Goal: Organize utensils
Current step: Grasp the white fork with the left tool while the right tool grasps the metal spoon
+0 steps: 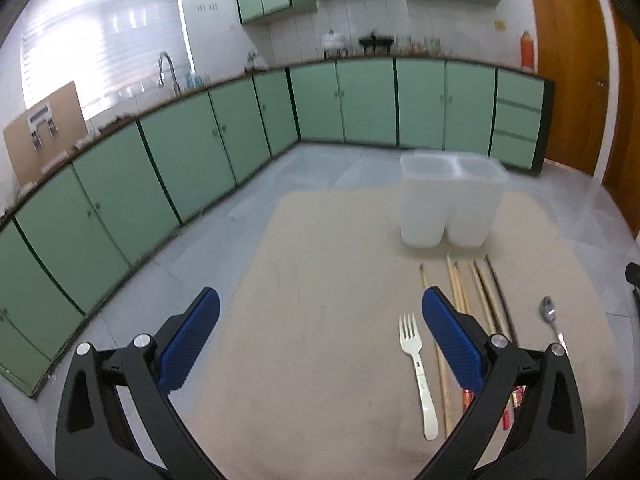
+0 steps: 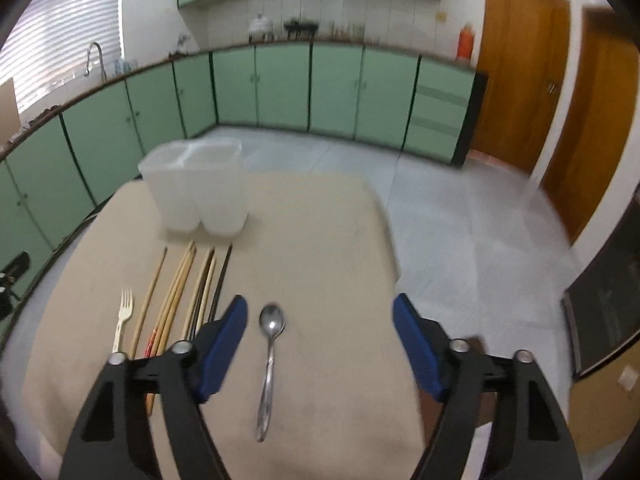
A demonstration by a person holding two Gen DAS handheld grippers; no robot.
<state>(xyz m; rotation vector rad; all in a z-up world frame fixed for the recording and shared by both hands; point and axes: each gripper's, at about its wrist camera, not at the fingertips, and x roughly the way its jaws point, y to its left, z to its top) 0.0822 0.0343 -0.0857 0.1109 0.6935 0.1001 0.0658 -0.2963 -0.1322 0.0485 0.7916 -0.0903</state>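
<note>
A white plastic fork lies on the beige table, with several wooden chopsticks to its right and a metal spoon further right. A translucent two-compartment holder stands upright behind them. My left gripper is open and empty above the table, left of the fork. In the right wrist view the spoon lies between the open jaws of my right gripper, nearer the left finger. The fork, chopsticks and holder lie to the left.
The table ends at a far edge behind the holder and a right edge, with grey floor beyond. Green cabinets line the room. Wooden doors stand at the right.
</note>
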